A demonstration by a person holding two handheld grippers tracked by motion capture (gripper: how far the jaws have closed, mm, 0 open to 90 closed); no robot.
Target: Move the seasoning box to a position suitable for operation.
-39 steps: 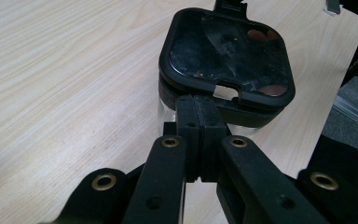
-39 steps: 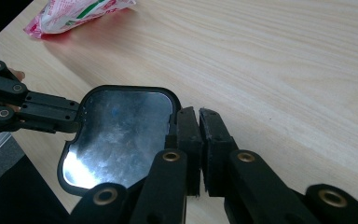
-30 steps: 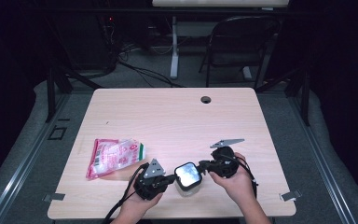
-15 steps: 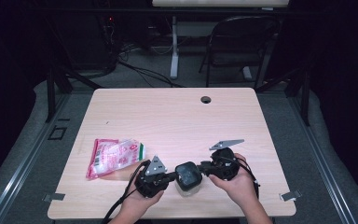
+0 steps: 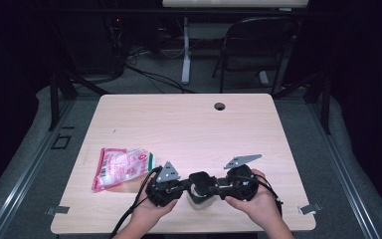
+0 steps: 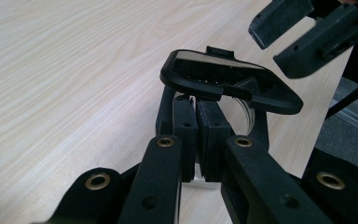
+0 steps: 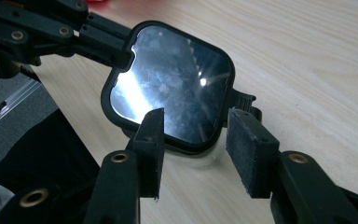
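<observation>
A small clear container point(image 5: 199, 198) with a glossy black square lid point(image 7: 172, 79) stands near the table's front edge, between my two grippers. My left gripper point(image 6: 196, 116) is shut on the container's edge just under the tilted lid point(image 6: 228, 81); what exactly its pads pinch is hidden. My right gripper point(image 7: 195, 123) has just been opening. Its jaws now stand apart on either side of the lid's near edge, with the pads point(image 7: 249, 149) not pressing on it. In the high view the left gripper point(image 5: 185, 185) and the right gripper point(image 5: 215, 185) face each other across the container.
A pink and white plastic bag point(image 5: 122, 167) lies on the table left of the left hand. A round cable hole point(image 5: 220, 106) sits near the table's point(image 5: 189, 129) far edge. A dark chair point(image 5: 256, 45) stands beyond the table.
The right gripper's jaws have spread apart and let go of the lid. The lid, bright with reflection a second ago, now looks dark from above, having tipped.
</observation>
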